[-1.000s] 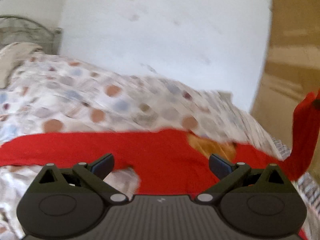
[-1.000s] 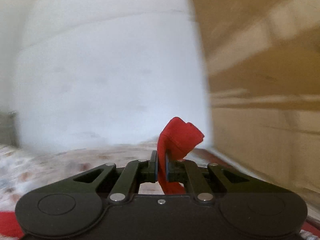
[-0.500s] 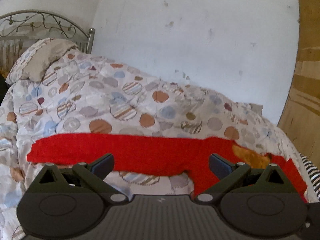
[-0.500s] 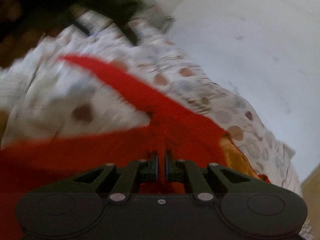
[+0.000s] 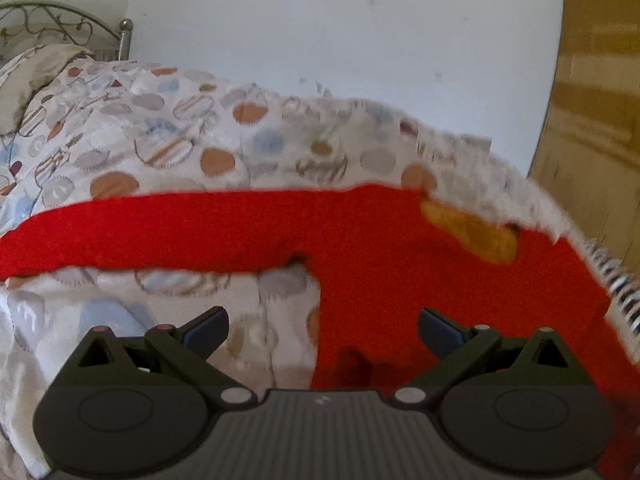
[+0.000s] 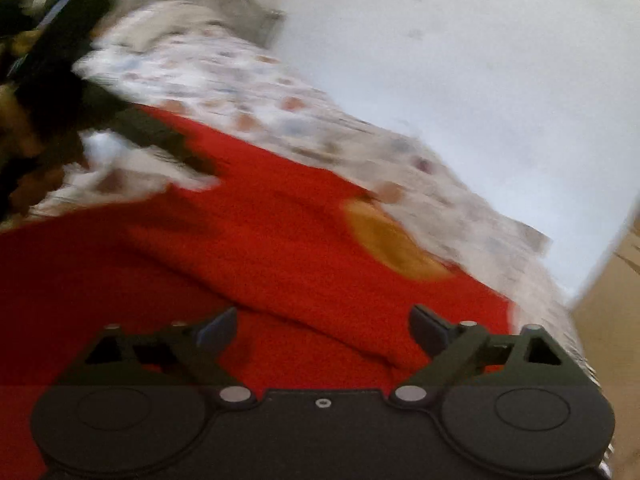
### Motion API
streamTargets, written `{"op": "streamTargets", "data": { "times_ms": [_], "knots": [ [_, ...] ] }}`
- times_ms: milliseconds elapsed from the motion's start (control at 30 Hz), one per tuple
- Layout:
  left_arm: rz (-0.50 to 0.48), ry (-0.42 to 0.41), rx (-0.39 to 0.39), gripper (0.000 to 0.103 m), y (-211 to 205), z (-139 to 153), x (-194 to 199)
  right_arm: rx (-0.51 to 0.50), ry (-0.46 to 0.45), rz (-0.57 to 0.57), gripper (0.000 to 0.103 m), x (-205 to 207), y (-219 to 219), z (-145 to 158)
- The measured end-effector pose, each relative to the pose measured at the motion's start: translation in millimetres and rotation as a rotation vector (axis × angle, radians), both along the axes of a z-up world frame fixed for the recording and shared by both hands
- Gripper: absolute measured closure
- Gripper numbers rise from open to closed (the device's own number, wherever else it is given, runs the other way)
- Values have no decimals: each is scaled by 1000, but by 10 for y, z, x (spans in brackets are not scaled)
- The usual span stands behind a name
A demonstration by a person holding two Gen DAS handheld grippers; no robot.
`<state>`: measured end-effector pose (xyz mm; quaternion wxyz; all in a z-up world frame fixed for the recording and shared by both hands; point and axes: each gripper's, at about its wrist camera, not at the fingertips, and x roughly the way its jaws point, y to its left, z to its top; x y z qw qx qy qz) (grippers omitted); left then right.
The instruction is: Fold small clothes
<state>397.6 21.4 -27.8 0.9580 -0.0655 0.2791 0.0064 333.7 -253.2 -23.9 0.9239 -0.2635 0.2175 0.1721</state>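
On the quilt, one red garment; left gripper spread, right gripper opening, both empty.

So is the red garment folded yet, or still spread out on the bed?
Mostly spread. The red garment lies across the patterned bedspread with one sleeve stretched straight out to the side. Near the right gripper a fold ridge shows.

A bed with a metal scrollwork headboard stands against a white wall. A white quilt printed with coloured circles covers it, a pillow at its head. A red long-sleeved garment lies spread flat across the quilt.
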Motion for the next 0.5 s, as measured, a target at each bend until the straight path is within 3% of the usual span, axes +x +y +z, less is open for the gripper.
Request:
{"op": "streamTargets", "data": {
  "times_ms": [100,233,267,500],
  "knots": [
    [17,39,57,1,-81,-182,-7,-44,-36,-155,14,161,-376,-36],
    [35,14,27,0,-79,-318,-64,-80,-59,-345,48,519,-788,-134],
    [36,9,20,0,-75,-332,-76,-88,-52,-368,52,617,-854,-175],
    [36,-10,7,0,-51,-366,-140,-244,-40,-302,55,1083,-864,-456]
  ]
}}
